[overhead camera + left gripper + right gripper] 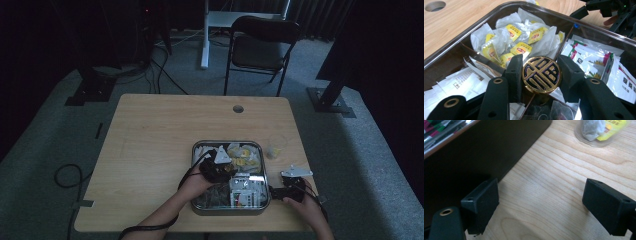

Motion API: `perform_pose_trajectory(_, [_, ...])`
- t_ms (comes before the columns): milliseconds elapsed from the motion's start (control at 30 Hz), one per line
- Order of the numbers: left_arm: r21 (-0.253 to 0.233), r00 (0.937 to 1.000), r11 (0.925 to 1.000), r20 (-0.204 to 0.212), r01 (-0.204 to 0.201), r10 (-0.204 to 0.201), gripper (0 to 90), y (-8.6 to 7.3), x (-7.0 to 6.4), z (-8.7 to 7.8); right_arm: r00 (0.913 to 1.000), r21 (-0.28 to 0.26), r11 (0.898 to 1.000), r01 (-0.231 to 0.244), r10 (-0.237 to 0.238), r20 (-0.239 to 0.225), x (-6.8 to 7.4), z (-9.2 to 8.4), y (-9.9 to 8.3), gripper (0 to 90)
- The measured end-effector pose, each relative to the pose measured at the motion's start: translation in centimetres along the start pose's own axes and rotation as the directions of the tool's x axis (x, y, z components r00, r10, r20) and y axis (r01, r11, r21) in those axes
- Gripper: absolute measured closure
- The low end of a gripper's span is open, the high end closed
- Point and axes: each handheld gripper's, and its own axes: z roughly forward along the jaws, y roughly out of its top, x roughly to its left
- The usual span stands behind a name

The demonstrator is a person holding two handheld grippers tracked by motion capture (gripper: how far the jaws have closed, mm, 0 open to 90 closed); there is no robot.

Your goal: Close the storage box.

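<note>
While the wooden table (150, 150) carries little else, a dark compartmented tray (194, 150) sits near its front edge, with yellow-tagged tea bags (516, 35) in one section and printed sachets (596, 65) in another. Just right of the tray stands a clear cup (599, 132) — it seems to hold a tea bag, though the glare makes that hard to confirm. Over the tray, the left gripper (541, 75) clamps a round gold-and-black knob (541, 74) between its pads. Beside the tray's right wall, the right gripper (540, 206) rests low over the wood — jaws wide, nothing between them.
</note>
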Motion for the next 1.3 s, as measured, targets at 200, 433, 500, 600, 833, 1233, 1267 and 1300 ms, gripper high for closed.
perform_pose_trajectory(200, [-0.01, 0.9991, 0.9991, 0.01, 0.041, -0.041, 40.5, -0.4, 0.7, -0.6, 1.0, 0.0, 1.0, -0.001, 0.001, -0.001, 0.0, 0.0, 0.0, 13.0])
perform_pose_trajectory(433, [-0.046, 0.9968, 0.9958, 0.013, 0.08, -0.079, 36.2, -0.5, 1.1, -1.7, 1.0, 0.0, 1.0, 0.0, 0.0, 0.0, 0.0, 0.0, 0.0, 13.1])
perform_pose_trajectory(500, [-0.056, 0.996, 0.9945, 0.016, 0.089, -0.088, 34.2, -0.5, 1.2, -2.0, 1.0, 0.0, 1.0, -0.001, 0.001, 0.0, 0.0, 0.0, 0.0, 13.1])
perform_pose_trajectory(600, [-0.06, 0.9947, 0.9937, 0.045, 0.095, -0.092, 27.7, -0.3, 1.4, -2.5, 1.0, 0.0, 1.0, 0.0, 0.0, 0.0, 0.0, 0.0, 0.0, 13.1])
perform_pose_trajectory(833, [-0.068, 0.9977, 0.9954, 0.015, 0.067, -0.066, 14.2, -0.3, 1.6, -3.5, 1.0, -0.002, 1.0, 0.002, -0.002, 0.0, 0.0, 0.0, 0.0, 13.1])
perform_pose_trajectory(1233, [-0.062, 0.9986, 0.9973, -0.03, 0.041, -0.043, 0.6, -1.2, 2.4, -4.7, 1.0, -0.001, 1.0, -0.001, 0.001, -0.001, 0.0, 0.0, 0.0, 13.1])
perform_pose_trajectory(1267, [-0.071, 0.9979, 0.9967, -0.047, 0.041, -0.044, 0.6, -1.4, 2.6, -4.8, 1.0, -0.001, 1.0, 0.0, 0.0, -0.001, 0.0, 0.0, 0.0, 13.1])
perform_pose_trajectory(1300, [-0.08, 0.9968, 0.9958, -0.062, 0.044, -0.049, 0.6, -1.6, 2.7, -4.9, 1.0, -0.001, 1.0, 0.0, 0.0, -0.001, 0.0, 0.0, 0.0, 13.1])
